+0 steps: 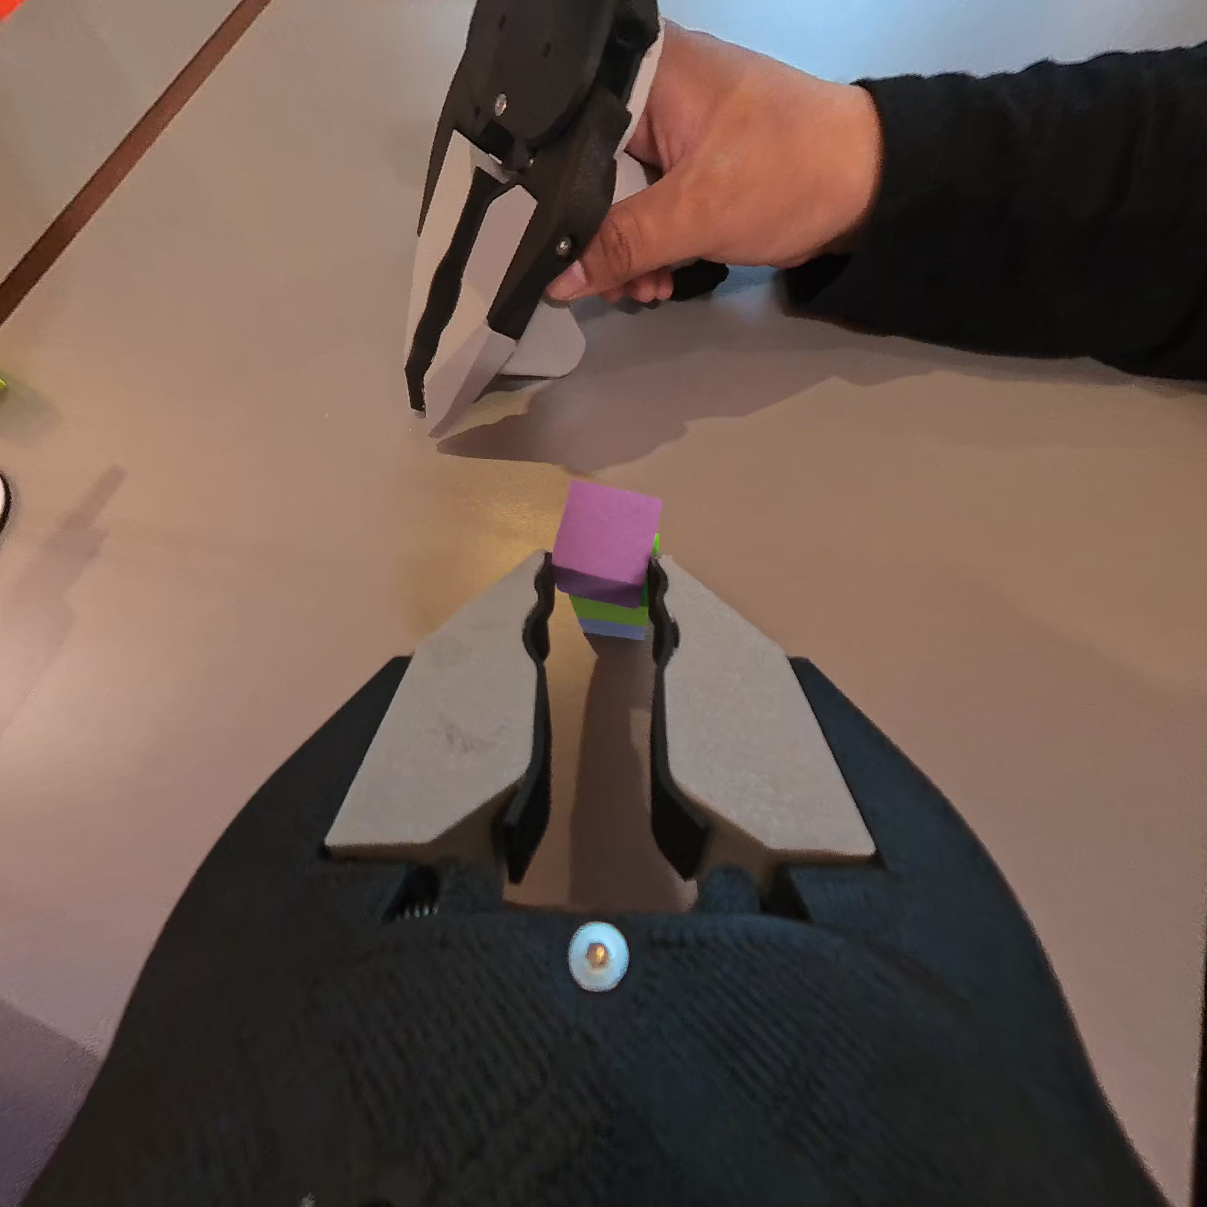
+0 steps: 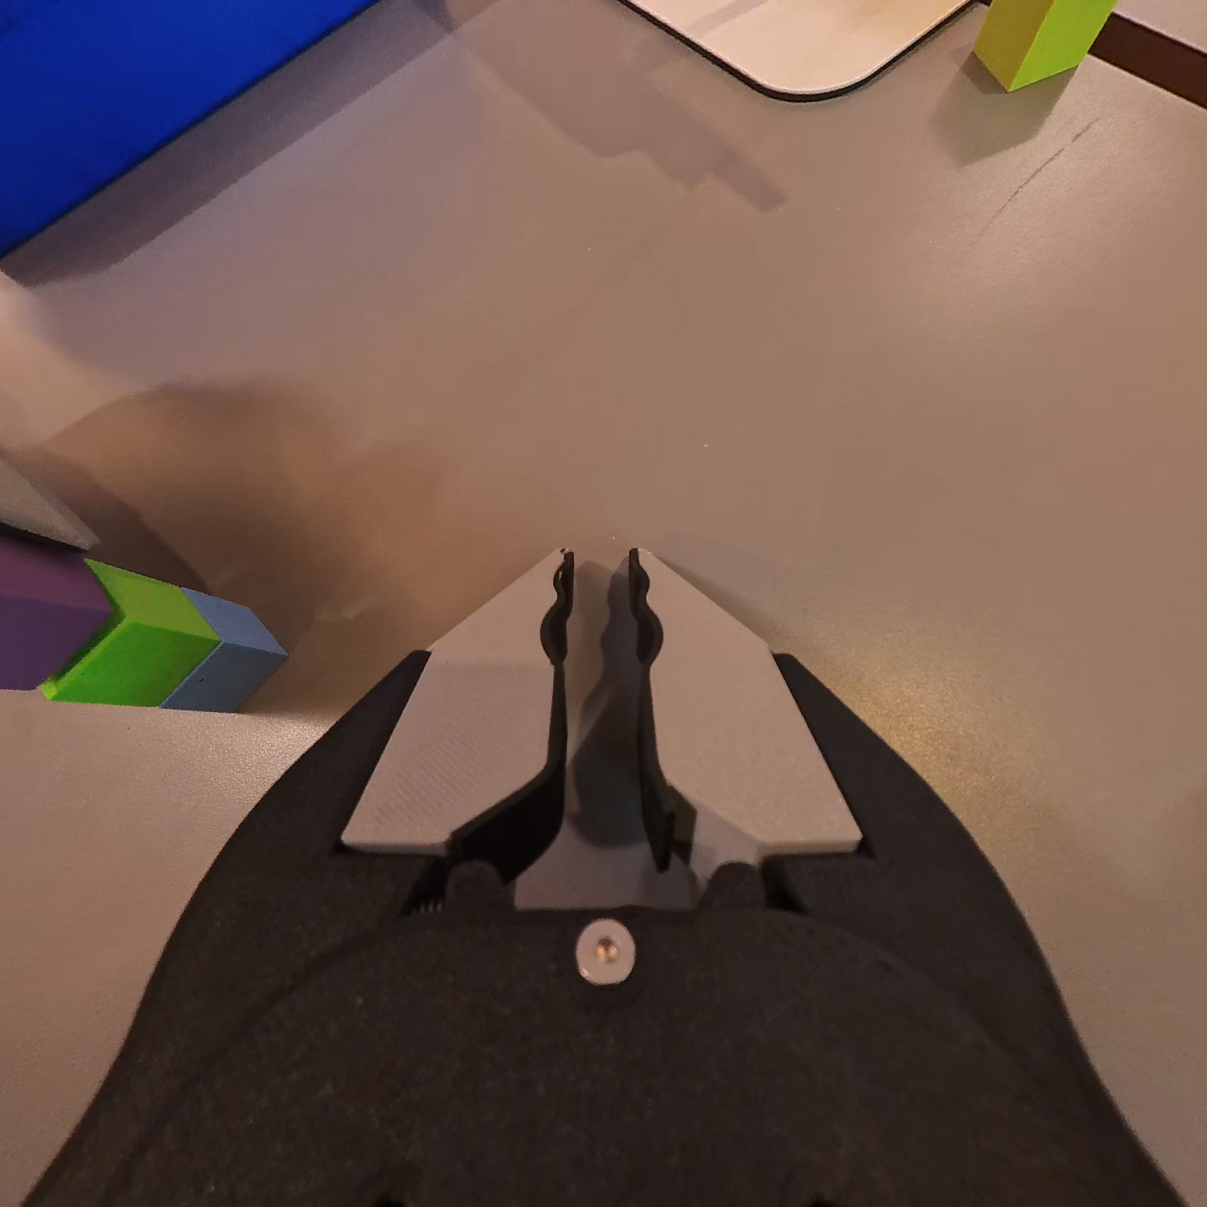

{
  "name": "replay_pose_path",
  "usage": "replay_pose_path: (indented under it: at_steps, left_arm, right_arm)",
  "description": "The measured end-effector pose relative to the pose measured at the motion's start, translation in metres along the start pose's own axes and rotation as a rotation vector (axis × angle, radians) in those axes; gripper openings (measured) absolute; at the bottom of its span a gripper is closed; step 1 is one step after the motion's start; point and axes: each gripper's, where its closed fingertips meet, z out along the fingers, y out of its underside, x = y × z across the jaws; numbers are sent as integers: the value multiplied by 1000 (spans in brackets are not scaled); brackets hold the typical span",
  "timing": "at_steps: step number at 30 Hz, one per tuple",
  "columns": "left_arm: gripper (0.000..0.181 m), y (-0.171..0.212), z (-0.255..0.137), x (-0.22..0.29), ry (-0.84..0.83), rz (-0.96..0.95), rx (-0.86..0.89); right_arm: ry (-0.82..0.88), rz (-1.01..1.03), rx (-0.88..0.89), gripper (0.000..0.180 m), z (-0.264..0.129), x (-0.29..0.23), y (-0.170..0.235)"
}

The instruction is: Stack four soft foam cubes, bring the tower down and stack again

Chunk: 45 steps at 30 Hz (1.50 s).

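Observation:
A stack of foam cubes stands on the grey table: a purple cube on top, turned askew, then a green cube and a blue cube at the bottom. My left gripper comes from above and is shut on the purple cube. The stack also shows at the left edge of the right wrist view: purple, green, blue. My right gripper is empty, its jaws nearly together. It hovers beyond the stack in the left wrist view.
A person's hand and black sleeve hold the right gripper. A blue panel, a white board with a dark rim and a lime-green block lie at the far side. A brown strip crosses the table. About 12 cm separates my left fingertips from my right.

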Motion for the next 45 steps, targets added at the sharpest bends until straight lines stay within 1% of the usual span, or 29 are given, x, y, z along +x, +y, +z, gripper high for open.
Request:
replay_pose_path:
  at_steps: [5,13,24,25,27,33,37,39,40,41,44,45]
  left_arm:
    - [26,-1,-2,-1,-13,-27,8]
    - [27,2,3,3,-15,-1,-19]
    - [27,5,4,1,-17,-16,-29]
    - [29,8,5,1,-22,-16,-44]
    - [44,12,8,-1,-32,-20,-66]
    - [59,10,5,-1,-24,-21,-52]
    - [64,16,-4,-18,-53,-48,-41]
    - [69,27,-7,-28,-50,-82,-56]
    - [72,34,-8,-35,-55,-101,-77]
    - [70,41,-10,-43,-72,-123,-92]
    - [63,51,-16,-71,-148,-215,-80]
    - [57,57,-17,-82,-189,-240,-92]
  right_arm:
    - [-1,2,0,15,0,0,0]
    - [0,1,0,14,0,0,0]
    - [0,0,0,14,-1,0,0]
    - [0,0,0,14,-1,0,0]
    - [0,1,0,14,-1,-1,0]
    - [1,-1,0,15,-1,-1,1]
    - [1,-1,0,14,-1,-1,1]
    - [-3,-2,0,15,-1,-1,1]
    - [-14,-10,0,18,-1,-4,1]
    - [-17,-22,0,21,-1,-5,0]
    - [11,-69,-5,21,1,-5,0]
    - [24,-88,-7,22,2,-4,-1]
